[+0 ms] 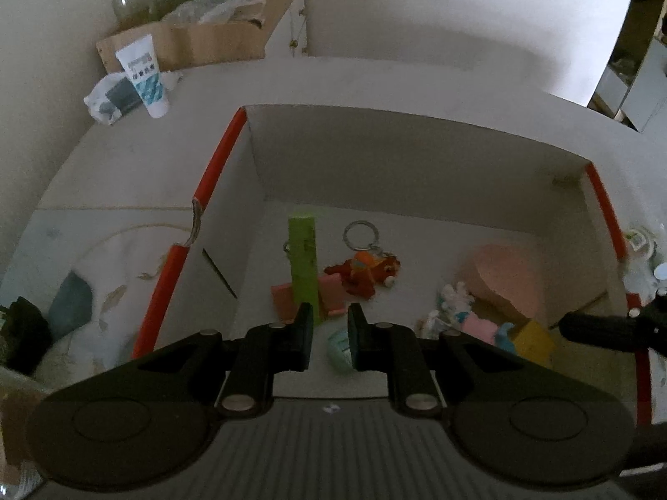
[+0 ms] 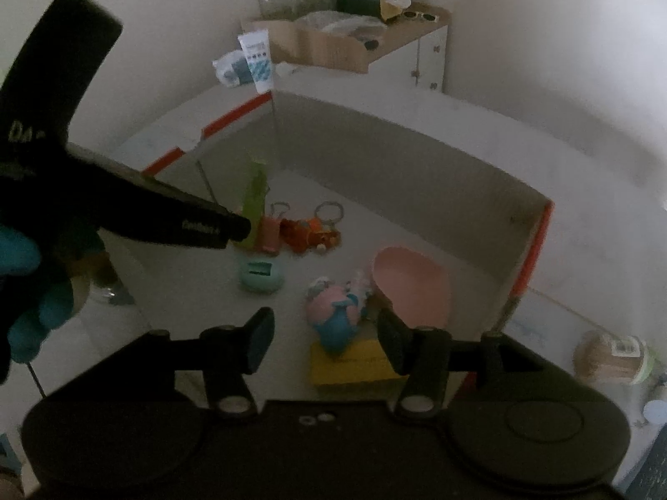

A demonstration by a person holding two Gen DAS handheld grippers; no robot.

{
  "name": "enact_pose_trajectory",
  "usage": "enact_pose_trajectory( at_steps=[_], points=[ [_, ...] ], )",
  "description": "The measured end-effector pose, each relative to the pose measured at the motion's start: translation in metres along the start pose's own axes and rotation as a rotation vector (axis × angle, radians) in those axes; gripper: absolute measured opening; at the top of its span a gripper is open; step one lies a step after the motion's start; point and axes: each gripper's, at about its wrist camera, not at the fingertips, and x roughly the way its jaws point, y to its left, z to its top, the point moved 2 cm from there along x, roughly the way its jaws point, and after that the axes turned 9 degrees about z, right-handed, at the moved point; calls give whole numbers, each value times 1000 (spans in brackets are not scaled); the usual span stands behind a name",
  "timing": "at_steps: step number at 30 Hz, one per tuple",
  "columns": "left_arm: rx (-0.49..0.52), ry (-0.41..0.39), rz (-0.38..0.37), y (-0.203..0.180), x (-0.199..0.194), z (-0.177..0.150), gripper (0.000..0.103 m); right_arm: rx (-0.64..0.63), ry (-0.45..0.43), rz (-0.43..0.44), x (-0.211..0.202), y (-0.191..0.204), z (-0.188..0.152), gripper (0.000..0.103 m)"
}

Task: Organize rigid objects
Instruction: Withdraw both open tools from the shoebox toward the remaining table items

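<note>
A white box with red rims [image 1: 216, 158] [image 2: 537, 241] holds the objects. Inside lie a green block [image 1: 303, 262] [image 2: 254, 196], a pink block [image 1: 329, 291], an orange keychain toy [image 1: 367, 273] [image 2: 310, 233], a mint round case [image 1: 339, 348] [image 2: 262, 275], a pink dish [image 1: 508, 275] [image 2: 412, 287], a pink-blue toy [image 1: 475, 325] [image 2: 335, 316] and a yellow box [image 1: 535, 341] [image 2: 354, 362]. My left gripper [image 1: 330, 335] hovers over the box's near side, slightly open and empty; its body shows in the right wrist view [image 2: 125, 204]. My right gripper [image 2: 325, 335] is open and empty above the toy and yellow box.
A white tube [image 1: 144, 77] [image 2: 258, 60] and a plastic bag [image 1: 106, 100] lie behind the box. A cardboard tray [image 1: 187, 41] sits on a cabinet in the corner. A small jar [image 2: 617, 358] stands right of the box. Patterned cloth [image 1: 96, 283] lies left.
</note>
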Motion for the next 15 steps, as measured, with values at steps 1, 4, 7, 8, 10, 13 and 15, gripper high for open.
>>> enact_pose_trajectory(
  at_steps=[1,4,7,8,10,13,15],
  points=[
    [-1,-5,-2,-2,-3,-2,17,-1,-8,3,-4,0,-1,54],
    [-1,-21,-28,-8,-13,-7,17,-2,-35,10,-18,-1,-3,57],
    [-8,-28,-44,-13,-22,-13,17,-7,-69,19,-34,-1,-7,63],
    [-11,-30,-50,-15,-26,-15,17,-8,-78,23,-39,-1,-9,63],
    [-18,-34,-60,-19,-33,-18,17,-12,-96,26,-50,-2,-12,64],
    [-27,-48,-82,-27,-45,-23,17,-17,-128,31,-69,-5,-19,66],
    [-36,-61,-94,-33,-54,-27,17,-12,-152,38,-83,-8,-25,68]
  ],
)
